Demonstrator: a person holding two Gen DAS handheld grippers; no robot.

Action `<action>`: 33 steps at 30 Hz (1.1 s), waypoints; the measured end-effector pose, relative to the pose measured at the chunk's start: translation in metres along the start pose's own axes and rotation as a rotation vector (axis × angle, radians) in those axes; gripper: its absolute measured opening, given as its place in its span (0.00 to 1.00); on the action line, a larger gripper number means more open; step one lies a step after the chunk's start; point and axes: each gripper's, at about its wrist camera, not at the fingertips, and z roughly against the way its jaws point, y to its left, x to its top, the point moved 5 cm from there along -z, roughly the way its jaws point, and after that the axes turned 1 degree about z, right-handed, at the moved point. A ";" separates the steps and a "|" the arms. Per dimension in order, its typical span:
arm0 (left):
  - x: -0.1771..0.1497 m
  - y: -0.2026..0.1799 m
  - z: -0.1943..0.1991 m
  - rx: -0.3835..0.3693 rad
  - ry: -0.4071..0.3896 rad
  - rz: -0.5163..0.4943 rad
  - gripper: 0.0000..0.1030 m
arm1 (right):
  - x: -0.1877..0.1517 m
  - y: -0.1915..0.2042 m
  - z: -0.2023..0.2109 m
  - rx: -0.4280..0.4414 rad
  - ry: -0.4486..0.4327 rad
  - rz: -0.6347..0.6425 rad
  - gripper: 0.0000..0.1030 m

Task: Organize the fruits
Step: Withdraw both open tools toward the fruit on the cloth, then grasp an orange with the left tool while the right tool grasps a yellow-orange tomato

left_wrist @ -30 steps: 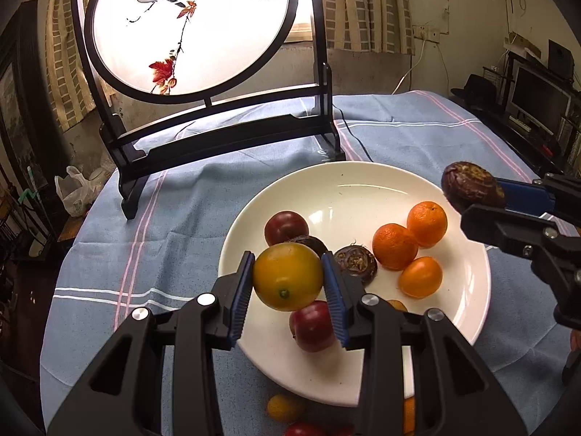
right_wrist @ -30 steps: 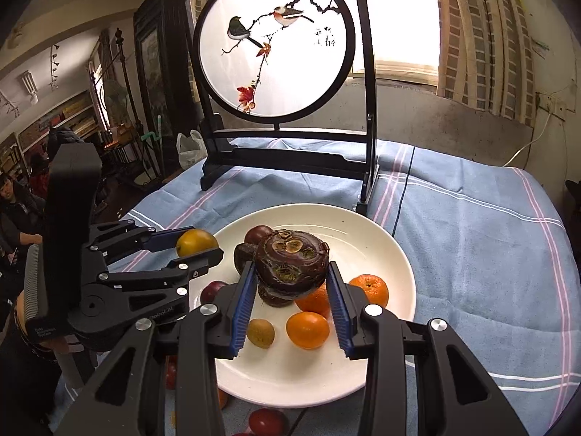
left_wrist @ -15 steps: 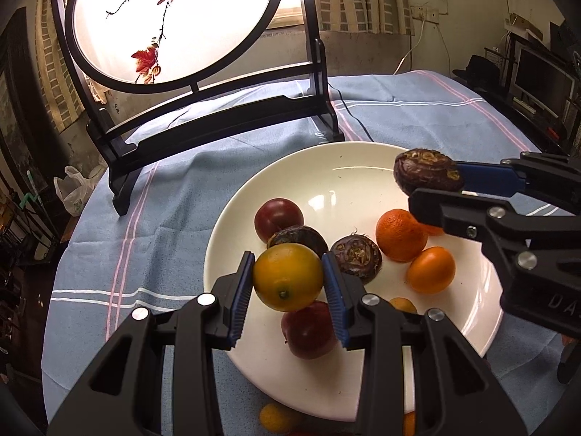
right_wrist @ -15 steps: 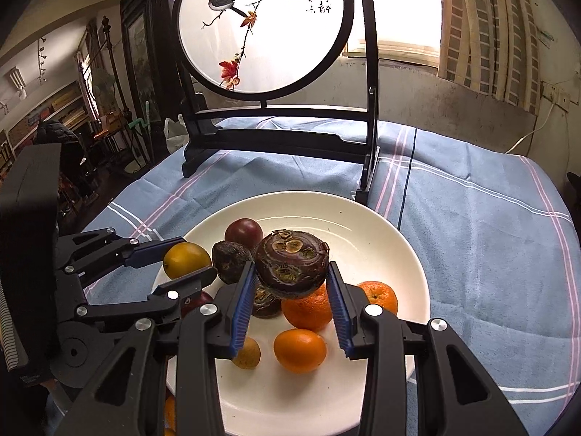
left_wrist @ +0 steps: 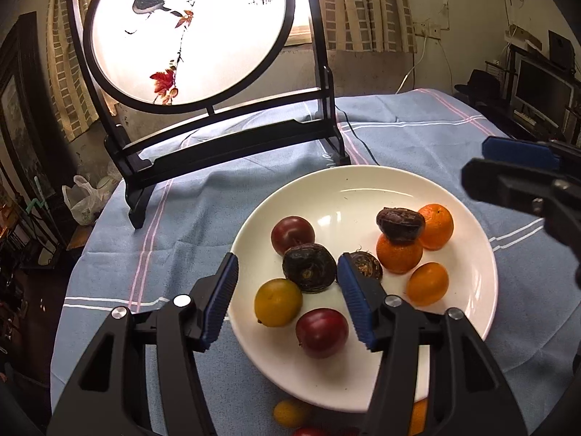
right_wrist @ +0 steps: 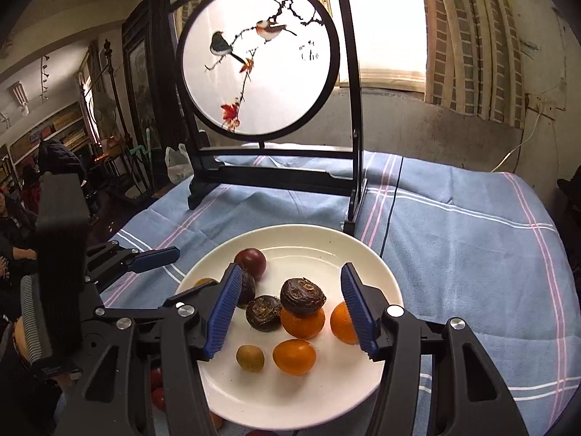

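A white plate point(left_wrist: 326, 196) point(right_wrist: 312, 239) on the blue cloth holds several fruits. My left gripper point(left_wrist: 287, 301) is open and empty above the plate's near left side. A yellow fruit point(left_wrist: 277, 302) lies on the plate between its fingers, next to a red plum point(left_wrist: 321, 332). My right gripper point(right_wrist: 288, 312) is open and empty over the plate. A dark brown wrinkled fruit point(right_wrist: 302, 291) point(left_wrist: 399, 222) rests on top of an orange point(right_wrist: 303, 321) between its fingers. Other oranges point(left_wrist: 427, 283) and dark fruits point(left_wrist: 308, 269) lie around.
A black-framed round bird screen point(left_wrist: 192, 32) point(right_wrist: 261, 61) stands on the table behind the plate, with a cable point(right_wrist: 394, 196) beside it. Loose small fruits point(left_wrist: 290, 412) lie on the cloth at the plate's near edge. A monitor point(left_wrist: 541, 91) stands off the table, right.
Both grippers have opened. The yellow fruit dropped from the left gripper onto the plate. The dark wrinkled fruit left the right gripper and now sits on an orange. Both grippers pulled back.
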 end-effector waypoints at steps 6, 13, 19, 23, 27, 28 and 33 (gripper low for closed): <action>-0.019 0.018 0.050 -0.007 -0.061 -0.012 0.64 | -0.015 0.015 0.061 0.035 -0.044 0.060 0.59; -0.088 0.026 0.087 -0.074 -0.008 -0.061 0.66 | -0.094 0.061 0.073 0.087 0.094 0.179 0.59; -0.144 0.018 0.081 -0.103 0.087 -0.123 0.66 | -0.144 0.099 0.040 0.103 0.240 0.286 0.59; -0.160 0.013 0.070 -0.115 0.124 -0.138 0.66 | -0.155 0.105 0.018 0.078 0.303 0.299 0.56; -0.156 0.012 0.062 -0.128 0.133 -0.124 0.66 | -0.161 0.109 0.006 0.059 0.335 0.324 0.38; -0.155 0.012 0.059 -0.127 0.134 -0.123 0.66 | -0.161 0.109 0.006 0.052 0.334 0.329 0.38; -0.151 0.008 0.048 -0.147 0.149 -0.111 0.62 | -0.160 0.106 0.012 0.073 0.333 0.315 0.37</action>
